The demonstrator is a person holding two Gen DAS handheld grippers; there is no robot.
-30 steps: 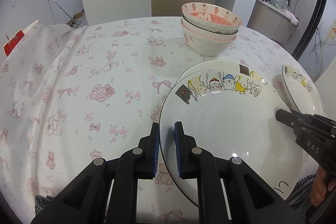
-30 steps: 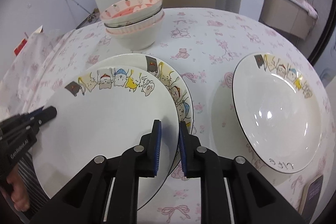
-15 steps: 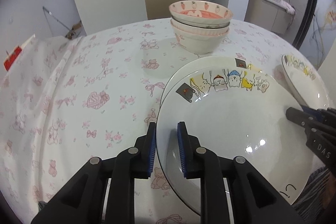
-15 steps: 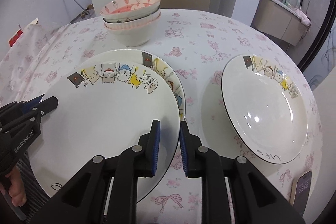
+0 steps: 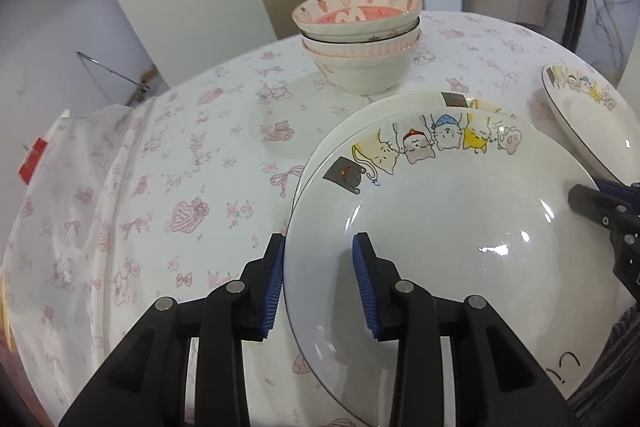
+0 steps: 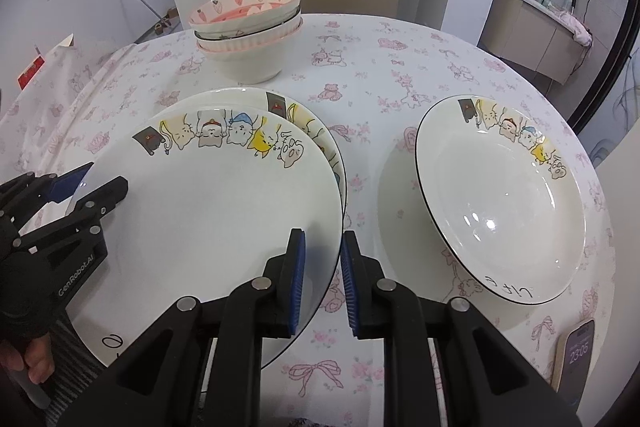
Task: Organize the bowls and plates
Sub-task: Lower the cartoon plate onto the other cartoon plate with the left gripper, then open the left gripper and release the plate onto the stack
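Note:
A white cat-print plate [image 5: 440, 227] [image 6: 208, 199] lies on top of a second, matching plate [image 6: 316, 123] near the table's front edge. My left gripper [image 5: 318, 267] straddles the top plate's left rim with its jaws parted. My right gripper [image 6: 322, 267] straddles its right rim, also parted. A third cat plate [image 6: 500, 195] lies alone to the right; it also shows in the left wrist view [image 5: 588, 115]. A stack of three bowls [image 5: 360, 39] [image 6: 248, 31], pink strawberry bowl on top, stands behind the plates.
The round table [image 6: 400, 67] has a pink-print white cloth. A phone [image 6: 574, 355] lies at the front right edge. Cabinets and a wall stand behind the table.
Both grippers have opened their jaws and let go of the top plate's rim. The plate has come down onto the lower plate.

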